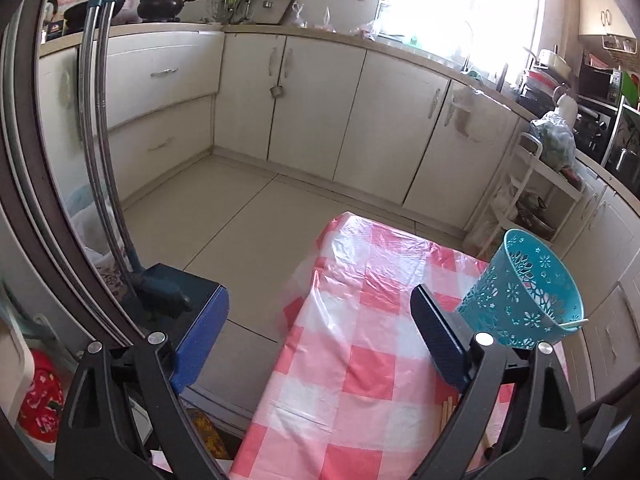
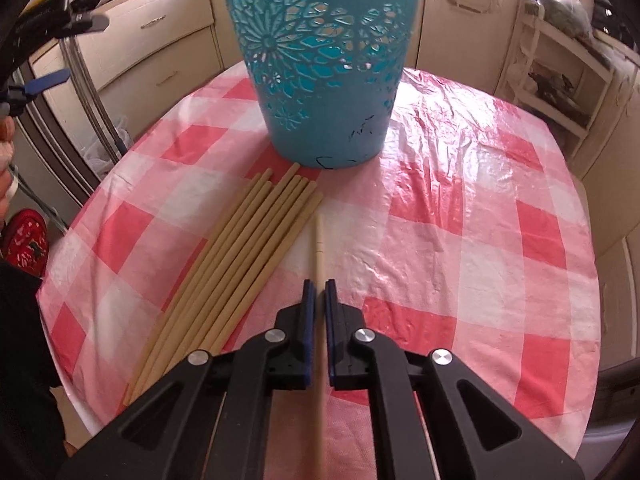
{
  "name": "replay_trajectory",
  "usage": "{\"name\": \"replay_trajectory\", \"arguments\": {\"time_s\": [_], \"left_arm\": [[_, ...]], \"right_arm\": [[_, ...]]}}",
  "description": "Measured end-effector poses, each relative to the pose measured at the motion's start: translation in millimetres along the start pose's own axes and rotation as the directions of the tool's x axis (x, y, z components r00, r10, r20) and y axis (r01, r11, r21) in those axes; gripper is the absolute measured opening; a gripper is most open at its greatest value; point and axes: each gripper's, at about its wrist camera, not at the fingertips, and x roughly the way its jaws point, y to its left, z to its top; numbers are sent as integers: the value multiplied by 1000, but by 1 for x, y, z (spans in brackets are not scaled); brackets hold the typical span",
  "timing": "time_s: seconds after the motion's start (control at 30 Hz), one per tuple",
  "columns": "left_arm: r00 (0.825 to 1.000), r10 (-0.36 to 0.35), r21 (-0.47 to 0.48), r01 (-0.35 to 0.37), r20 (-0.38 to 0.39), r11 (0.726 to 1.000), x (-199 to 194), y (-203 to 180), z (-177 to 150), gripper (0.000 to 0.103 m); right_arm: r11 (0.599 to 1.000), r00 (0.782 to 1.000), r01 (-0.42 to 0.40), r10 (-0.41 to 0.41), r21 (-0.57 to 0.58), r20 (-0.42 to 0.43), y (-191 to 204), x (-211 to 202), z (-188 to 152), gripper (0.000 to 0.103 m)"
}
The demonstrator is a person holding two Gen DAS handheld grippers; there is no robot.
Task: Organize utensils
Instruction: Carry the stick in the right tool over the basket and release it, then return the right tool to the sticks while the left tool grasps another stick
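A teal cut-out plastic basket (image 2: 320, 60) stands upright on the table with the pink-and-white checked cloth (image 2: 460, 240). Several pale wooden chopsticks (image 2: 240, 272) lie side by side in front of it, to the left. One more chopstick (image 2: 319, 248) lies apart from the bundle, and my right gripper (image 2: 319, 288) is shut on it, its blue pads on either side. My left gripper (image 1: 320, 320) hangs open and empty over the table's left edge, with the basket (image 1: 524, 296) just right of its right finger. In the right wrist view the left gripper (image 2: 76, 50) shows at far left.
Cream kitchen cabinets (image 1: 312, 104) run around the room beyond bare floor (image 1: 224, 216). A metal pole (image 1: 96, 140) and a dark door frame stand at the left. A white shelf rack (image 1: 520, 200) stands right of the table. A red bag (image 2: 24, 236) lies low at the left.
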Motion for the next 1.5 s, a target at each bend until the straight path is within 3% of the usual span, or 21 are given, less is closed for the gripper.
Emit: {"name": "replay_trajectory", "arguments": {"time_s": [0.1, 0.2, 0.3, 0.4, 0.53, 0.63, 0.73, 0.9, 0.97, 1.27, 1.5], "left_arm": [[1000, -10, 10, 11, -5, 1000, -1, -2, -3, 88], [1000, -16, 27, 16, -20, 1000, 1, -10, -6, 88], [999, -20, 44, 21, -29, 999, 3, -18, -9, 88], [1000, -16, 73, 18, -27, 997, 3, -28, -13, 88], [1000, -13, 98, 15, -27, 995, 1, -35, -17, 88], [1000, -4, 115, 6, -18, 993, 0, -37, -18, 89], [1000, -2, 114, 4, -14, 993, 1, -37, -17, 90], [1000, -4, 112, 4, -1, 994, 1, -38, -15, 91], [1000, -8, 117, 7, 4, 993, 1, -40, -15, 91], [1000, -16, 130, 16, 2, 991, 4, -45, -15, 94], [1000, 6, 132, -5, -6, 991, 6, -42, -18, 95]], "right_arm": [[993, 995, -84, 80, 77, 50, -14, -24, -5, 6], [975, 978, -176, 157, 136, 141, -24, -62, -1, 6], [952, 946, -255, 209, 171, 248, -34, -102, 16, 6], [924, 894, -337, 254, 182, 368, -40, -138, 45, 6], [919, 836, -365, 253, 150, 488, -35, -164, 94, 6], [926, 798, -347, 207, 151, 566, -29, -168, 131, 6], [929, 774, -312, 127, 199, 620, -27, -156, 166, 6], [940, 768, -173, -58, 293, 638, -27, -119, 196, 6], [938, 780, -145, -87, 314, 619, -29, -104, 199, 6], [970, 835, -64, -77, 235, 546, -24, -80, 175, 9], [989, 822, -55, -33, 137, 569, -4, -120, 136, 14]]}}
